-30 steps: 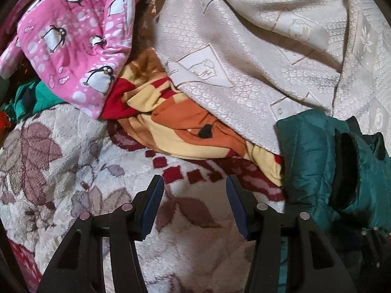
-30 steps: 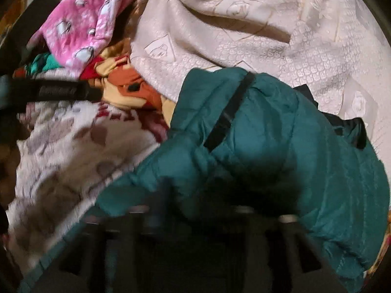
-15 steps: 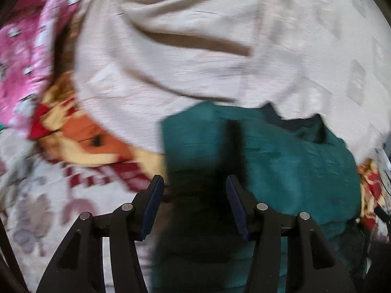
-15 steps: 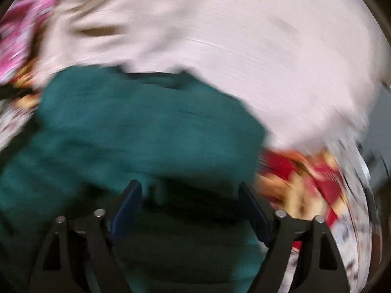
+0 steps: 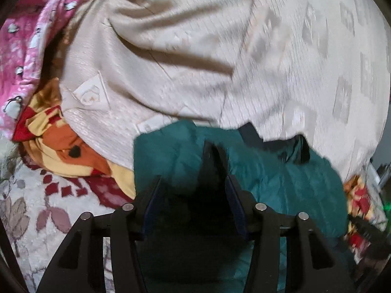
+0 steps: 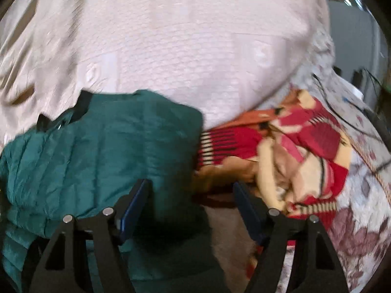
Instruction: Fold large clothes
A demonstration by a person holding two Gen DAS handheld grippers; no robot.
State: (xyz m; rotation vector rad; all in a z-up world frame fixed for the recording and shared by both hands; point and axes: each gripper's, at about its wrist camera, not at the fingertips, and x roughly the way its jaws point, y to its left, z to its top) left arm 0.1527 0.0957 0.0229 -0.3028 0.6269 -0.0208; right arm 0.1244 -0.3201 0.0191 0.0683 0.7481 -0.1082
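A teal quilted jacket (image 5: 281, 178) with black lining lies crumpled on the bed. My left gripper (image 5: 193, 180) hangs over its left part. A dark upright fold of the jacket stands between the half-spread fingers, and neither pad visibly presses on it. In the right wrist view the jacket (image 6: 110, 151) fills the lower left. My right gripper (image 6: 191, 183) straddles its right edge, jaws wide and closing. The left finger lies over the teal fabric, and the right finger is clear of it.
A beige quilted cover (image 5: 244, 61) is heaped behind the jacket. A pink penguin garment (image 5: 22, 56) lies far left and an orange, yellow and red blanket (image 6: 293, 146) to the right. A floral blanket (image 6: 361, 207) lies underneath. Dark cables (image 6: 354, 112) run along the right edge.
Both views swung to the right. My left gripper went from over the floral blanket to over the jacket, at the same width. My right gripper travelled to the jacket's right edge.
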